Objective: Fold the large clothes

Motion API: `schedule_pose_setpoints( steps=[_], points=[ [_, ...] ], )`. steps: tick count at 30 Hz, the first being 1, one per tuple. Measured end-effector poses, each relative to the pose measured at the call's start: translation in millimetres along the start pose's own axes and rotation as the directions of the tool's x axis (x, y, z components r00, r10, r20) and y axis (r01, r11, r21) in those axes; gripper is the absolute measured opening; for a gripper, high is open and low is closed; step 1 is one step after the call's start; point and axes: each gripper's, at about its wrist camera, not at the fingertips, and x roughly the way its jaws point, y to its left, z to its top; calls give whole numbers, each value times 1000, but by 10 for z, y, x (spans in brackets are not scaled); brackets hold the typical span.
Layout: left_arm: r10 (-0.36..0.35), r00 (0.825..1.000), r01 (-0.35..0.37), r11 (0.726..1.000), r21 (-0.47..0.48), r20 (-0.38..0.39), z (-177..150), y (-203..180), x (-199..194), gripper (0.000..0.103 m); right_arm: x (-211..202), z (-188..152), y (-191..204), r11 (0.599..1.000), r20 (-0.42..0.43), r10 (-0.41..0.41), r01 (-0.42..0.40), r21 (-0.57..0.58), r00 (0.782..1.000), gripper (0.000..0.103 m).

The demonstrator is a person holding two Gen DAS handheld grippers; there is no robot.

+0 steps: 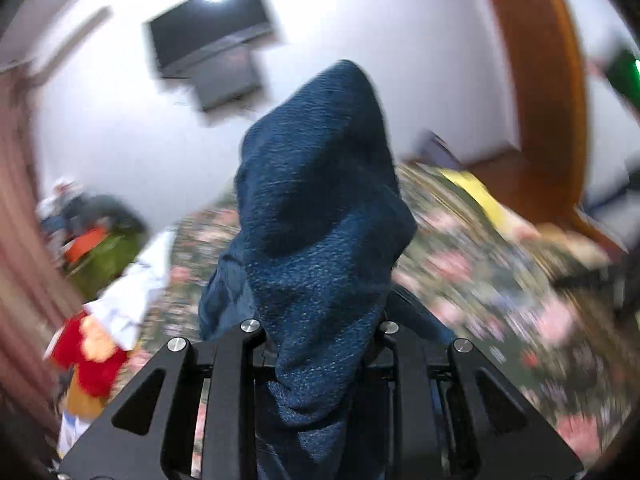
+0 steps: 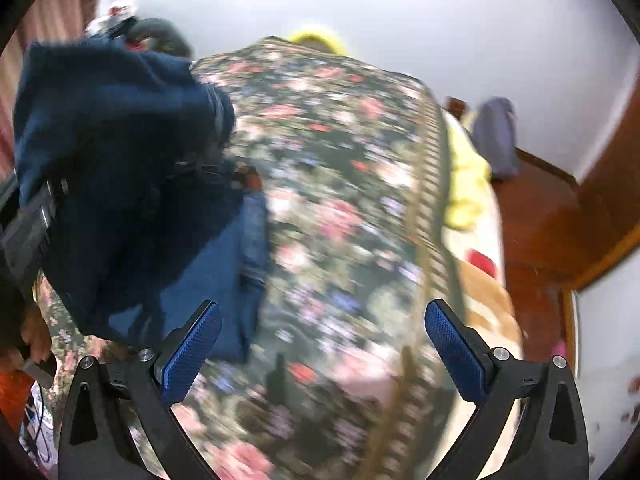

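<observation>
Left fingers [image 1: 320,344] pinching blue garment [image 1: 316,200]

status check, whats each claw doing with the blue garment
Left claw shut on blue garment, cloth draped over it. Right claw open, nothing held, over floral bedspread. Nothing in the way.

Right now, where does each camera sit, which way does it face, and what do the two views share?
Left wrist: on the left gripper, looking along fingers hidden by the blue knit garment clamped between them, toward a white wall with a dark screen.
Right wrist: on the right gripper, angled down at the floral bedspread; its blue pads stand wide apart, empty; a hand shows at left.
Shared: the garment, bedspread, yellow cloth and wall.
</observation>
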Motion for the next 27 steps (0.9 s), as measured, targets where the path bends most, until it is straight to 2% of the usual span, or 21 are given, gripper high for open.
schedule_pose_setpoints(
  steps=[3, 6, 7, 8, 10, 11, 12, 16, 18, 23, 25, 27],
  points=[
    [-109, 985, 121, 989, 81, -131, -241, -273, 141, 25, -83, -153, -213, 999, -5, -11, 11, 46, 1000, 101],
    [-133, 975, 156, 981, 115, -180, -370, -347, 124, 29, -113, -247, -310, 998, -4, -7, 7, 70, 1000, 101],
    [-150, 970, 174, 978, 114, -192, -377, -334, 103, 36, -135, -278, -304, 997, -3, -5, 5, 71, 1000, 101],
    [-199, 956, 221, 972, 84, -213, -355, -291, 85, 46, -149, -296, -293, 997, -1, -2, 2, 71, 1000, 101],
    [-289, 927, 300, 954, 10, -237, -311, -169, 28, 56, -159, -313, -252, 998, 1, 2, -2, 64, 1000, 101],
    [-331, 913, 333, 942, -35, -240, -288, -89, -25, 57, -171, -307, -221, 998, 4, 6, -6, 58, 1000, 101],
    [-348, 906, 344, 937, -62, -239, -275, -27, -63, 57, -188, -294, -185, 999, 8, 10, -11, 52, 1000, 101],
    [-350, 906, 319, 934, -160, -239, -258, 298, -240, 58, -315, -222, -34, 999, 47, 42, -44, 23, 998, 101],
    [-327, 918, 282, 936, -209, -224, -253, 517, -330, 59, -401, -150, 88, 997, 77, 71, -71, 1, 995, 101],
    [-204, 959, 150, 953, -262, -195, -337, 982, -470, 74, -439, 88, 434, 989, 111, 142, -137, -56, 984, 102],
    [-165, 961, 103, 958, -267, -221, -391, 1083, -410, 76, -372, 152, 555, 985, 103, 165, -159, -67, 981, 102],
    [-151, 952, 74, 958, -277, -266, -503, 1119, -273, 76, -225, 219, 680, 981, 74, 183, -178, -70, 980, 102]
  ],
)
